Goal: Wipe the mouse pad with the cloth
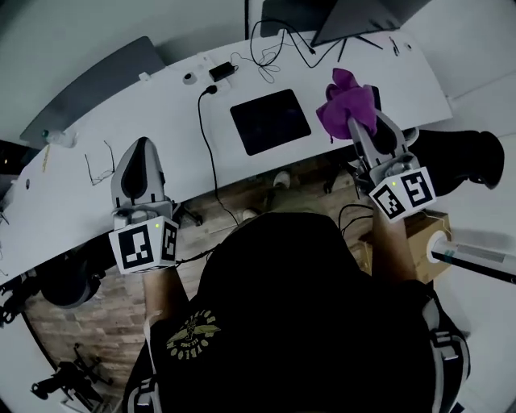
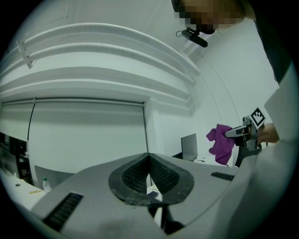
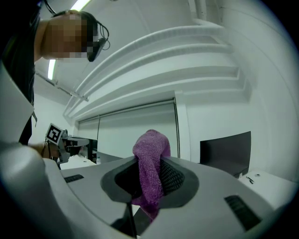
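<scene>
One white desk (image 1: 181,121), curved; we lose its near edge behind our own dark torso. One dark screen (image 1: 355,16), cut off by the top edge. One black mouse pad (image 1: 270,121), matte, flat at mid-desk, bare. Two grippers: left gripper (image 1: 143,145) over the desk's left part, jaws pressed together on nothing; right gripper (image 1: 359,121) right of the pad, jaws clamped on the cloth (image 1: 347,101). We note the cloth as purple, coarse-woven and bunched, clear of the pad, its lower end buried between the jaws. One black cable (image 1: 205,137). One pair of glasses (image 1: 101,165), thin, barely legible.
</scene>
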The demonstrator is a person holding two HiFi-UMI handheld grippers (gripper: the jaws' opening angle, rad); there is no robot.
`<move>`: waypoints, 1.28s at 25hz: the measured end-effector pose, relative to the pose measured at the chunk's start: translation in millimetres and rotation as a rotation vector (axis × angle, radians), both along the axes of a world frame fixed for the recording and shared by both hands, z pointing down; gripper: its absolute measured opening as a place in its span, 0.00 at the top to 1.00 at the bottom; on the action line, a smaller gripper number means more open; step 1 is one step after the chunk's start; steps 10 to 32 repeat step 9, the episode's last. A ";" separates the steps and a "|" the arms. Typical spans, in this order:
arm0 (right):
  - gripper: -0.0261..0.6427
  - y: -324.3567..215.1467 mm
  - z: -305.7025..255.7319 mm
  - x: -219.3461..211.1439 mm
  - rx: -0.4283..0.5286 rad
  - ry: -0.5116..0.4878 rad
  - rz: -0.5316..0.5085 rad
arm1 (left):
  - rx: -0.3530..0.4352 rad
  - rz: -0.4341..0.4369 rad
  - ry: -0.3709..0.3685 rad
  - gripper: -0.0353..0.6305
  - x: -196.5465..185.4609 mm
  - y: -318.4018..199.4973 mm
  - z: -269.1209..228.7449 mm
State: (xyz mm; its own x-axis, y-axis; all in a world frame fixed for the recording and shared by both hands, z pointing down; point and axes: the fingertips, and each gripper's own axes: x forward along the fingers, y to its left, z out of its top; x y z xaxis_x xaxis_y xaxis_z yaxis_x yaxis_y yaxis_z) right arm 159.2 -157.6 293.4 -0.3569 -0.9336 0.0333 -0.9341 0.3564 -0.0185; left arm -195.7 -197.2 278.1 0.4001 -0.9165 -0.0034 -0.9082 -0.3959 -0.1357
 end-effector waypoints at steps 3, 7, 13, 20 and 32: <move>0.83 12.4 -6.2 10.6 0.001 0.018 -0.006 | -0.004 -0.013 -0.004 0.94 8.6 10.5 -2.9; 0.83 30.2 -12.8 19.6 0.021 0.043 -0.021 | 0.021 -0.023 -0.003 0.94 21.9 24.2 -12.0; 0.83 40.3 -14.7 21.6 0.033 0.044 -0.033 | 0.028 -0.026 -0.007 0.94 27.5 33.8 -15.3; 0.83 40.3 -14.7 21.6 0.033 0.044 -0.033 | 0.028 -0.026 -0.007 0.94 27.5 33.8 -15.3; 0.83 40.3 -14.7 21.6 0.033 0.044 -0.033 | 0.028 -0.026 -0.007 0.94 27.5 33.8 -15.3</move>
